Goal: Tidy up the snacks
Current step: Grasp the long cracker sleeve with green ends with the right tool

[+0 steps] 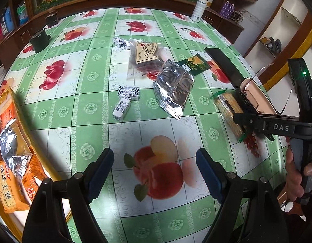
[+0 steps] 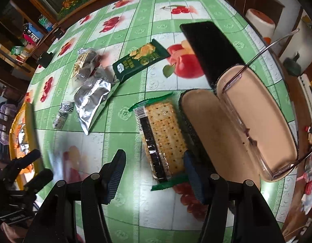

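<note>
Loose snacks lie on the green fruit-print tablecloth (image 1: pixel 91 109): a silver foil packet (image 1: pixel 174 89), a clear bag of dried plums (image 1: pixel 144 57), a dark green packet (image 1: pixel 194 63) and small white candies (image 1: pixel 128 93). My left gripper (image 1: pixel 154 174) hangs open over a printed apple, with nothing between its fingers. Orange snack packets (image 1: pixel 8 174) lie in a yellow-rimmed tray (image 2: pixel 16 119) at the left. My right gripper (image 2: pixel 153 162) is open above the near end of a cracker packet (image 2: pixel 164 133); its right finger overlaps the packet's edge, and the left finger stands well apart from it.
An open glasses case (image 2: pixel 247 125) with glasses lies right beside the crackers, and a black phone (image 2: pixel 210 48) lies behind it. A white spray bottle (image 1: pixel 199 8) and a black cup (image 1: pixel 39 40) stand at the far edge. A person's hand (image 1: pixel 295 178) holds the right gripper.
</note>
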The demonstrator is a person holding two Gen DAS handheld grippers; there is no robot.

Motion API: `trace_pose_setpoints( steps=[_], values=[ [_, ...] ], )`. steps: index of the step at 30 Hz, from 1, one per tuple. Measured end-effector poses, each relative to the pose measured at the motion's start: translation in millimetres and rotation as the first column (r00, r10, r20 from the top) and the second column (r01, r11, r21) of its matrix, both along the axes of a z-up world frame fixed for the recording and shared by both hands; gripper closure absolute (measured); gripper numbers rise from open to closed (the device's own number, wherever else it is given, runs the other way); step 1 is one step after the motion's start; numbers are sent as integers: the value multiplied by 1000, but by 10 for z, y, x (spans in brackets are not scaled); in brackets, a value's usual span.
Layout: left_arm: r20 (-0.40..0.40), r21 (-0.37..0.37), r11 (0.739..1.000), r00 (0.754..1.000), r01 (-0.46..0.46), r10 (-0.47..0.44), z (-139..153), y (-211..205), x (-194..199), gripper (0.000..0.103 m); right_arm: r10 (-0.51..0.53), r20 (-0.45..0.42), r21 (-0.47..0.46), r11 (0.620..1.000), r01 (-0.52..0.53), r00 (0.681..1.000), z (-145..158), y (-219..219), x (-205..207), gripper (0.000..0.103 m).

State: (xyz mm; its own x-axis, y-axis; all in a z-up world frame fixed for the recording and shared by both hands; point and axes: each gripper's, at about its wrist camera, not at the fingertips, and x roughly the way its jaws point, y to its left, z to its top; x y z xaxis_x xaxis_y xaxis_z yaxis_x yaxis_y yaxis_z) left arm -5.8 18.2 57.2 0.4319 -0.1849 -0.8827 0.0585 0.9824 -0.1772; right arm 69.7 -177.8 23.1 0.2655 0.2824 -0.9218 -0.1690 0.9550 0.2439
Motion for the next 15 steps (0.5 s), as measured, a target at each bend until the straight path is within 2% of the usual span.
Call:
trace_pose_setpoints(
  steps=[11,15],
  values=[
    [-8,-5,1000,1000,-21,21,-21,108,-68,21,65,50,-210,976,-53,997,-148,328,128,38],
    [-4,-8,1000,1000,-20,20,-12,132,-88,21,62,38,-186,981,-54,997,-205,320,135,36]
  ],
)
